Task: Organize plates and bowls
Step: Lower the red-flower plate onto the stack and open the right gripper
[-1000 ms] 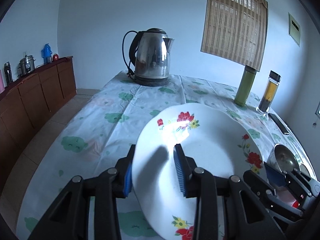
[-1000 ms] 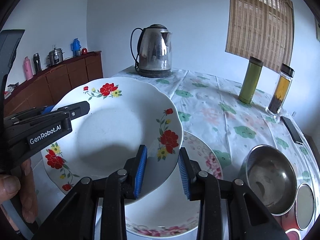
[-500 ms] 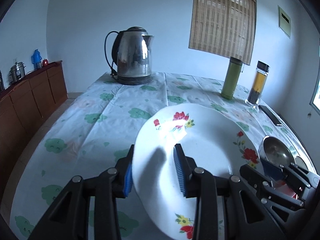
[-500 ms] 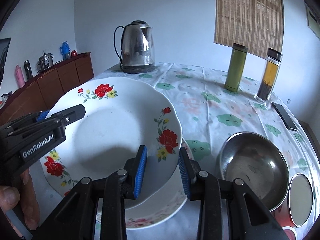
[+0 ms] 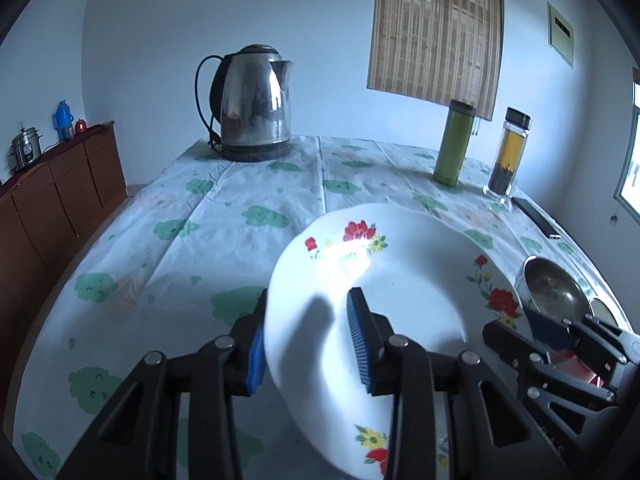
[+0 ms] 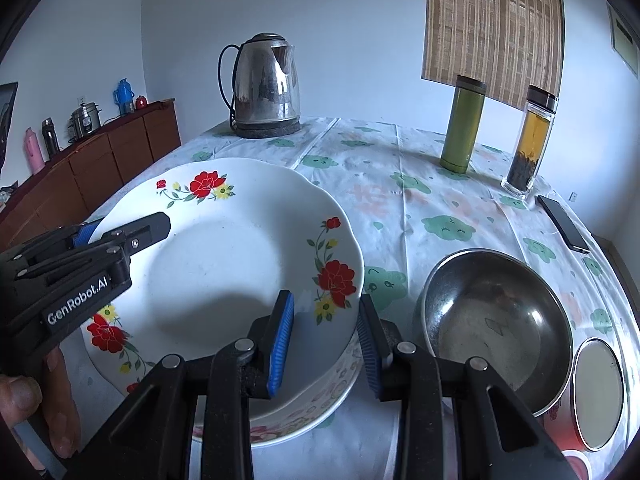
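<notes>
Floral plate (image 6: pixel 224 264) lowered nearer patterned plate (image 6: pixel 320 412), both grippers unchanged

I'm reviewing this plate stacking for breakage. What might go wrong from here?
1. The red-flower plate is gripped only at opposite rims by the left gripper and right gripper; uneven release may drop it hard onto the pink-patterned plate beneath.
2. The steel bowl sits right beside the right gripper; its outer finger might knock the bowl.
</notes>
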A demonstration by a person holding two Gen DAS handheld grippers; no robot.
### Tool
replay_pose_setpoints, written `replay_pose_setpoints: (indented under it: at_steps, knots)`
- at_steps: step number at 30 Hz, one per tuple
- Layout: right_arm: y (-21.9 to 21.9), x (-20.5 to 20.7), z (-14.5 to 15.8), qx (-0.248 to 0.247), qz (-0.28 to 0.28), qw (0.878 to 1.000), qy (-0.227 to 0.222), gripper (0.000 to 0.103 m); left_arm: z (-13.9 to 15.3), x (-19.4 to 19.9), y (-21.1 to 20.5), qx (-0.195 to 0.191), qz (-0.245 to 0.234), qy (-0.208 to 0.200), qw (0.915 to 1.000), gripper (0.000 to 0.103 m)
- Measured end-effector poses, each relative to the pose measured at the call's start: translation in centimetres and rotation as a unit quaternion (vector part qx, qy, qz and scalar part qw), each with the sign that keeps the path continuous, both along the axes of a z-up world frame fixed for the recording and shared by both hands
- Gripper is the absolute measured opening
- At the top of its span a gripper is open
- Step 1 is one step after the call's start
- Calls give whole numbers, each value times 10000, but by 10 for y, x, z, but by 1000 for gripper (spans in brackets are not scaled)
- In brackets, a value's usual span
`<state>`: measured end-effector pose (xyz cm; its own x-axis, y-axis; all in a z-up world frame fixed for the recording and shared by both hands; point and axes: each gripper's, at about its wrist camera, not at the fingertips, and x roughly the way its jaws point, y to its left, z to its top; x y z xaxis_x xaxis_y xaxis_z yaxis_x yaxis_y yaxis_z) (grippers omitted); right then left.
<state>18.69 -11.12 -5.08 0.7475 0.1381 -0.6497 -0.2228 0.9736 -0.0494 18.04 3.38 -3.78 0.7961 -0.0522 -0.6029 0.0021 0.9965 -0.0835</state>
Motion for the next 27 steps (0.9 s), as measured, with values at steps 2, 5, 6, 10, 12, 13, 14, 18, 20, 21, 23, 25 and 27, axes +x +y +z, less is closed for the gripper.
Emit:
replay_pose_setpoints:
  at_steps: [2,5,6,10,12,13,14,18,20,21,23,25,27]
  knots:
    - [-1,1,-1,-18,-19,10000,22,34,-2,0,-2,17,-9,12,10000,34]
    - [-2,1,-3,-53,-38,10000,46,34,-5,1,-3,37,-25,56,10000,34]
    - [-2,1,-3,-67,-42,10000,55,34,-5,2,-3,40,-21,69,10000,34]
    - [-1,2,-4,-88,-35,9999,95,34,-6,2,-2,43,-16,85,10000,34]
    - [-1,3,-5,-99,-42,9999,107,34,-7,2,-3,58,-22,89,9999,34]
    - [-2,3,-5,-102,-48,9999,116,34,-7,2,-3,71,-23,92,9999,34]
    - [-2,4,-5,-105,-53,9999,127,34,-8,2,-4,85,-27,101,9999,34]
    - [-3,5,-7,-126,-81,9998,165,34,-10,2,-6,107,-58,127,9998,34]
    - [-2,5,-7,-137,-85,9997,170,34,-11,2,-6,112,-62,142,9998,34]
    - [-2,5,-7,-145,-85,9997,169,34,-11,2,-6,116,-62,147,9998,34]
    - [-2,5,-8,-153,-86,9997,165,34,-12,3,-6,129,-59,150,9998,34]
    - [-2,5,-7,-162,-86,9997,165,34,-12,3,-6,133,-63,154,9998,34]
    - [-2,5,-7,-182,-87,9997,162,34,-14,3,-6,151,-61,170,9997,34]
